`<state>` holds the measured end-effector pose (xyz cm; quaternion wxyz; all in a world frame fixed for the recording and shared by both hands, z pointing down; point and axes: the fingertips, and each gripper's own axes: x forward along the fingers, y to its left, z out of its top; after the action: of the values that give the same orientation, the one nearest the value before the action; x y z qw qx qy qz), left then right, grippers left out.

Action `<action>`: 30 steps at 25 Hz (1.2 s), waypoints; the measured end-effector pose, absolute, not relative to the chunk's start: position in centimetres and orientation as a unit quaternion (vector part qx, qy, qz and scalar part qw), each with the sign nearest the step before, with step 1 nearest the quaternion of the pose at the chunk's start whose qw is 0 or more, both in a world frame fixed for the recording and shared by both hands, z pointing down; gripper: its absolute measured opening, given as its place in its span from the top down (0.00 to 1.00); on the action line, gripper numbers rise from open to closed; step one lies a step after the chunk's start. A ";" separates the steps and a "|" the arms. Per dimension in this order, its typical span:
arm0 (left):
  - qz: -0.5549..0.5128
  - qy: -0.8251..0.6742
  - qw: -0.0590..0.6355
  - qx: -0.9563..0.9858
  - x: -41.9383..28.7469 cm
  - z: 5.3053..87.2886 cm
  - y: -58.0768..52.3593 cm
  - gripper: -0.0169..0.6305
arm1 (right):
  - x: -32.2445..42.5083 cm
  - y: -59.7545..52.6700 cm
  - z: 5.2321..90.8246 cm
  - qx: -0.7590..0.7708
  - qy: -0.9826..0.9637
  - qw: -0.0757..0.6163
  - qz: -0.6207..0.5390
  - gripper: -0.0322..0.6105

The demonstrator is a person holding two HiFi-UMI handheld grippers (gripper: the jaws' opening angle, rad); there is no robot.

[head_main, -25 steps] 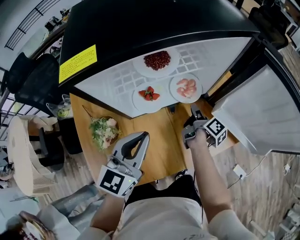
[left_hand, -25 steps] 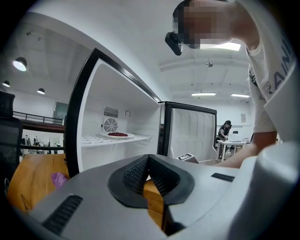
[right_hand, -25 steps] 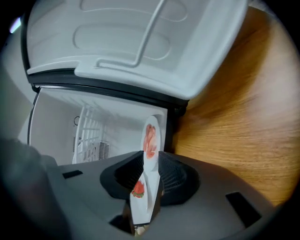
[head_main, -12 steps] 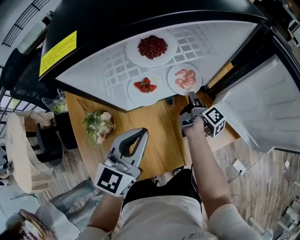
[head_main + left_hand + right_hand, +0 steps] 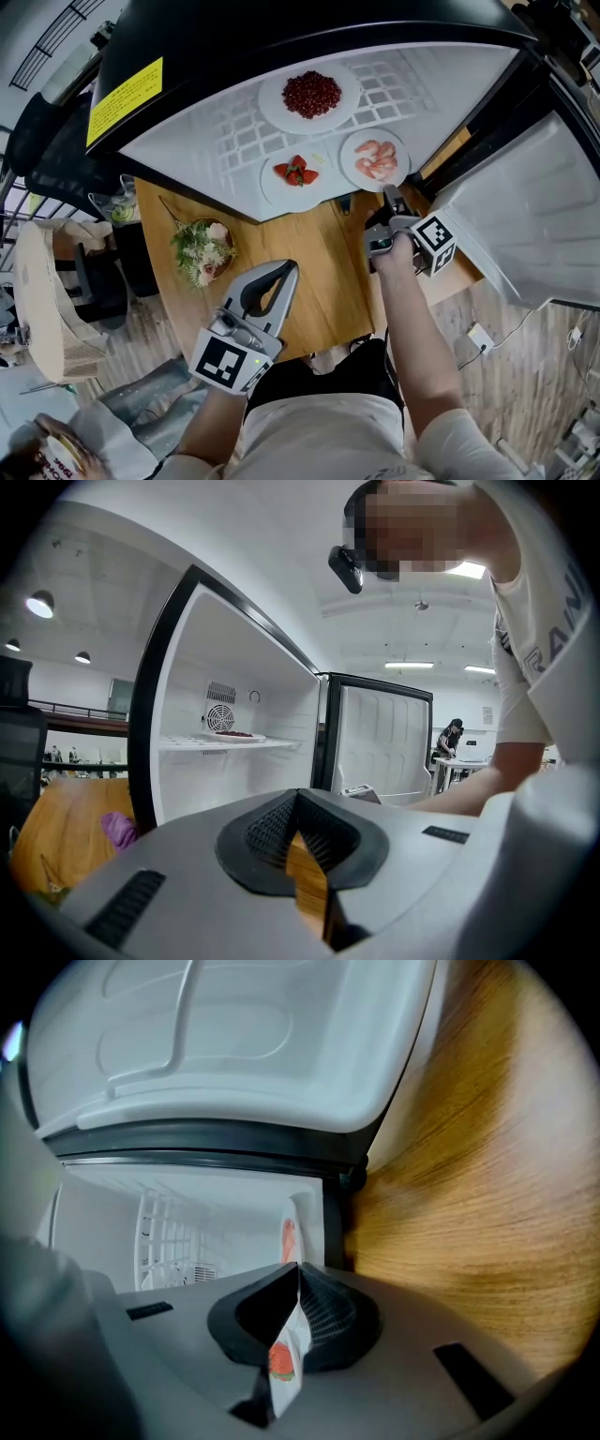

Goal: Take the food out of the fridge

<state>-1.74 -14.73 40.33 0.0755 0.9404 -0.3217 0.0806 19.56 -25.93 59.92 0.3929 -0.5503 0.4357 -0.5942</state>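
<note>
The fridge stands open, and its white wire shelf point(image 5: 234, 141) carries three plates: red berries point(image 5: 311, 94) at the back, strawberries point(image 5: 296, 172) at the front, shrimp point(image 5: 376, 157) at the front right. My right gripper point(image 5: 387, 195) is shut and rolled on its side, its tips right at the near rim of the shrimp plate. In the right gripper view that gripper point(image 5: 298, 1267) points into the fridge, with the shrimp plate point(image 5: 289, 1234) edge-on just past its tips. My left gripper point(image 5: 287, 268) is shut with nothing in it and hangs low over the wooden table point(image 5: 323, 272).
A bowl of salad point(image 5: 202, 251) sits on the table's left part. The open fridge door point(image 5: 525, 216) stands at the right, close to my right arm. A yellow label point(image 5: 124, 89) is on the black fridge top. Chairs and a floor lie to the left.
My right gripper has crept a little closer to the shrimp plate's rim. The left gripper has stayed where it was, and the head view shifted slightly.
</note>
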 end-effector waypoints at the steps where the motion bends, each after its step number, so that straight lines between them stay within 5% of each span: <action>1: 0.080 -0.321 0.075 0.941 -1.7 40.3 -14.7 0.96 | 19.6 -25.9 59.6 -0.548 0.438 0.399 -0.591 0.91; 15: 0.077 -0.318 0.075 0.942 -1.9 39.9 -13.1 0.96 | 20.2 -22.8 57.2 -0.528 0.486 0.429 -0.549 0.91; 30: 0.065 -0.271 0.081 0.957 1.8 39.8 -10.4 0.96 | 17.7 -12.1 54.7 -0.485 0.543 0.365 -0.580 0.91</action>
<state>1.78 -10.40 39.77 0.0810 0.9571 -0.2705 0.0647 17.71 -12.05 54.67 0.3646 -0.4854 0.5430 -0.5802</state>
